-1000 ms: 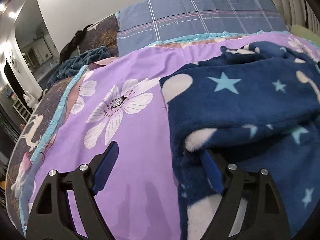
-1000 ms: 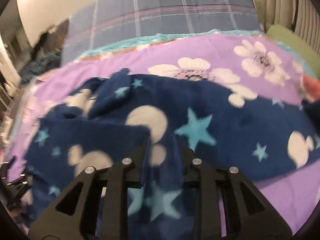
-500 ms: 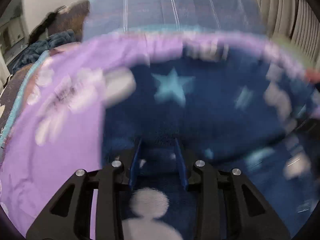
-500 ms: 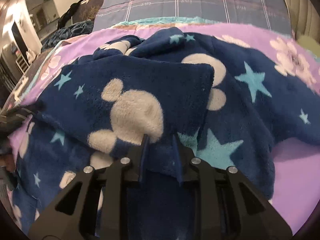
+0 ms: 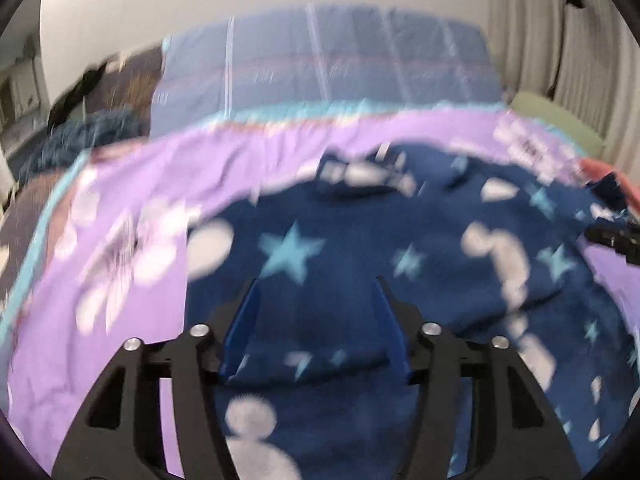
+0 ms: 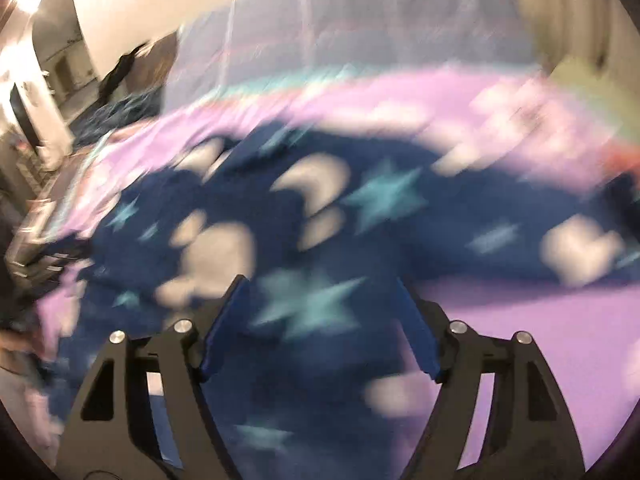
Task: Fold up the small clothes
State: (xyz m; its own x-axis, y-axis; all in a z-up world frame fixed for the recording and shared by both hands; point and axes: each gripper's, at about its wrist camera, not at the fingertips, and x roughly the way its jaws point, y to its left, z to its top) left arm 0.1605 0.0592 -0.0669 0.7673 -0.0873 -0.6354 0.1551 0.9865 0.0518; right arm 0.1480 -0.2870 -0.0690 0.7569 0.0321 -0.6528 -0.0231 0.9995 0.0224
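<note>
On the left wrist view, the purple floral bedspread [image 5: 132,264] fills the 9 o'clock side of the bed, with a blue plaid pillow [image 5: 320,68] at 12 o'clock. The navy fleece garment [image 5: 360,248], printed with stars and pale shapes, lies on the bedspread from centre toward 3 o'clock. The left tongs [image 5: 316,288] are spread apart above it, pinching nothing. On the right wrist view, blurred by motion, the same garment [image 6: 360,216] runs from 9 o'clock to 3 o'clock, bedspread [image 6: 540,312] showing at 4 o'clock. The right tongs [image 6: 320,280] are spread wide over the fleece, gripping nothing.
</note>
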